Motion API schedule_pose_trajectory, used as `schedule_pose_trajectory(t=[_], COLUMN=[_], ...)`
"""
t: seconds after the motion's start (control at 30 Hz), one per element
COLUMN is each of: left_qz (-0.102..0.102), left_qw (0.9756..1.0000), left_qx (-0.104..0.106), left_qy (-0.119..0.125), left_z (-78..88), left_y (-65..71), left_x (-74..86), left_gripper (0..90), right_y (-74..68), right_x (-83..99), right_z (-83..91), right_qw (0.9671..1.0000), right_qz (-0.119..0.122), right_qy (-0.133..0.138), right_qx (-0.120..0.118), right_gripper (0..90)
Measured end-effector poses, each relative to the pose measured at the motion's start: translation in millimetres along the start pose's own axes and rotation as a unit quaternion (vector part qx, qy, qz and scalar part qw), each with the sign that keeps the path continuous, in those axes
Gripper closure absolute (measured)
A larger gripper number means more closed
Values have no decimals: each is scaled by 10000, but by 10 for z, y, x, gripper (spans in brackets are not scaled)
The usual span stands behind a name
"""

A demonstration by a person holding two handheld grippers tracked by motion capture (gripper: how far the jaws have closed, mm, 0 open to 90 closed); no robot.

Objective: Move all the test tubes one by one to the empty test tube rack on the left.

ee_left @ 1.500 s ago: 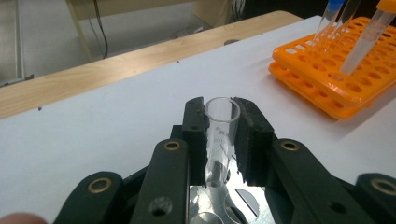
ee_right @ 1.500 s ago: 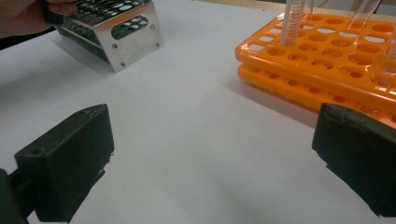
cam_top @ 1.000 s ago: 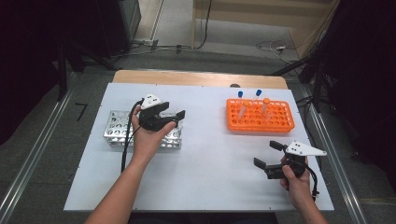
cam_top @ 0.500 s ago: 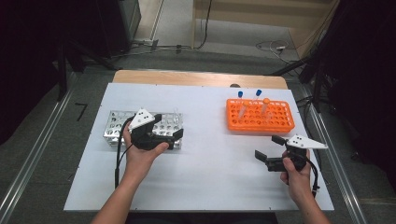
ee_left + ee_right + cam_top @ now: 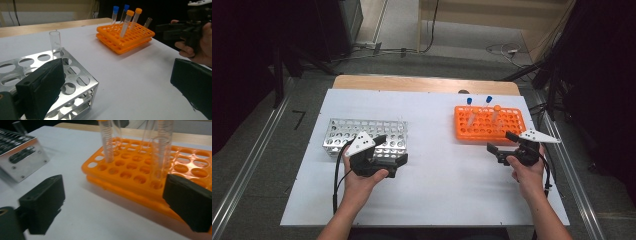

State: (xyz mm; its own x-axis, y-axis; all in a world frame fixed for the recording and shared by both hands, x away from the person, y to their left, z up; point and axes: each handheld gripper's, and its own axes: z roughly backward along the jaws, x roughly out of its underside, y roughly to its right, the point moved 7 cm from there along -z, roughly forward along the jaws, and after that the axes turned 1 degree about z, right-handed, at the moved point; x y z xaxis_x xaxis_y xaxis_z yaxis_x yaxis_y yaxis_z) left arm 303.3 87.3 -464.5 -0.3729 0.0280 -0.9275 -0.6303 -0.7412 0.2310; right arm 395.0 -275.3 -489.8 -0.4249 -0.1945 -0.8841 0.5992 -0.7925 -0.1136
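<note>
I can read no brand or label anywhere; the only markings are fine graduation lines on an orange-capped tube (image 5: 107, 142), too blurred to make out. My left gripper (image 5: 393, 149) has its jaws spread wide and holds nothing — it sits at the near right corner of the metal rack (image 5: 362, 131), one jaw over the rack's top holes in the left gripper view. A single clear uncapped tube (image 5: 55, 41) stands in that rack. My right gripper (image 5: 502, 144) is also wide open and empty, just in front of the orange rack (image 5: 512, 131) without touching it. That rack holds 2 blue-capped tubes (image 5: 115, 12), 2 orange-capped ones and a clear one (image 5: 147, 23), all on the white table (image 5: 437, 170)
</note>
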Motion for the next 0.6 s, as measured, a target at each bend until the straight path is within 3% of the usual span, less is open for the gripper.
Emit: schedule_pose_trajectory(t=[0.3, 0.37, 0.6], left_qz=[50, 67, 103], left_qw=[10000, 9999, 9999], left_qx=[65, 77, 42], left_qy=[-9, 8, -11], left_z=[-10, -6, -2], left_y=[50, 45, 20], left_x=[29, 28, 38], left_gripper=[0, 0, 0], right_y=[241, 294, 345], right_x=[-58, -42, -15], right_z=[-209, -265, -333], right_qw=[9977, 9971, 9950], right_qz=[-259, -239, -108], right_qy=[-43, -132, -150], right_qx=[618, 716, 986], right_gripper=[369, 443, 571])
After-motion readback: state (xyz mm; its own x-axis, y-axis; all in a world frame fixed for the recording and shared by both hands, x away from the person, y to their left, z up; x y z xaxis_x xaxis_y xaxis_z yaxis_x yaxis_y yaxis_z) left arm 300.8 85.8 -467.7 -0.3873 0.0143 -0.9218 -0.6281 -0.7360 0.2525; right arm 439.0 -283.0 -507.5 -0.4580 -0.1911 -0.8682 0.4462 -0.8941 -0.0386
